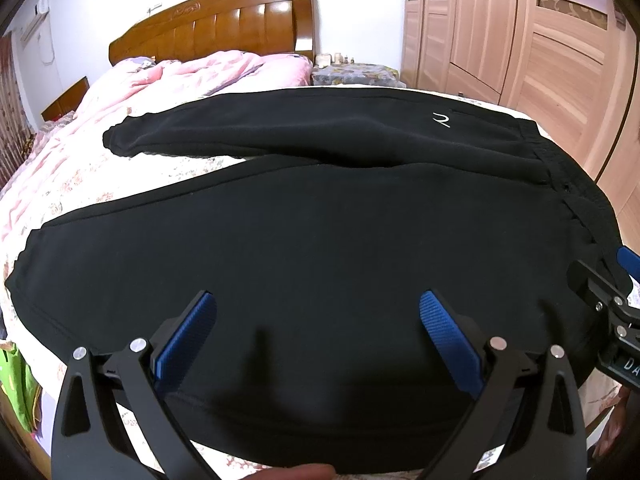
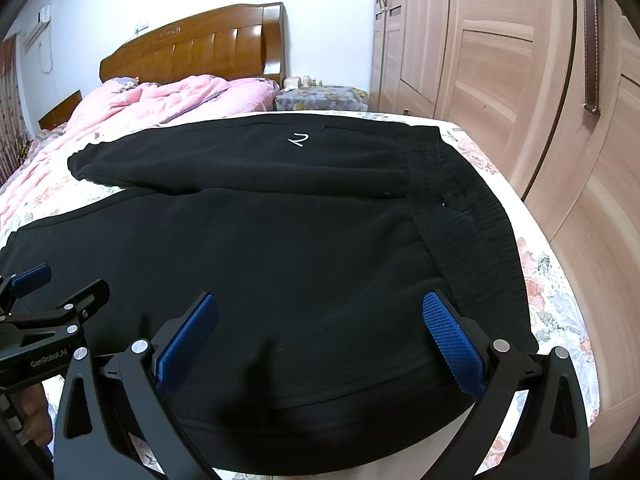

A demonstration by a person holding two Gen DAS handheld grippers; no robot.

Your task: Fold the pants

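Black sweatpants (image 1: 320, 240) lie spread flat on the bed, legs pointing left, waistband (image 1: 576, 184) at the right. They also show in the right wrist view (image 2: 280, 240), with a small white logo (image 2: 299, 140) on the far leg. My left gripper (image 1: 318, 312) is open, hovering just above the near leg's lower edge. My right gripper (image 2: 320, 312) is open above the near hip area beside the waistband (image 2: 472, 232). Each gripper shows at the edge of the other's view: the right gripper (image 1: 612, 296), the left gripper (image 2: 48, 300). Neither holds cloth.
The bed has a floral sheet (image 2: 552, 288) and a bunched pink quilt (image 1: 160, 80) toward the wooden headboard (image 1: 224, 28). A wooden wardrobe (image 2: 520, 80) stands close along the bed's right side. A covered nightstand (image 2: 320, 98) sits by the headboard.
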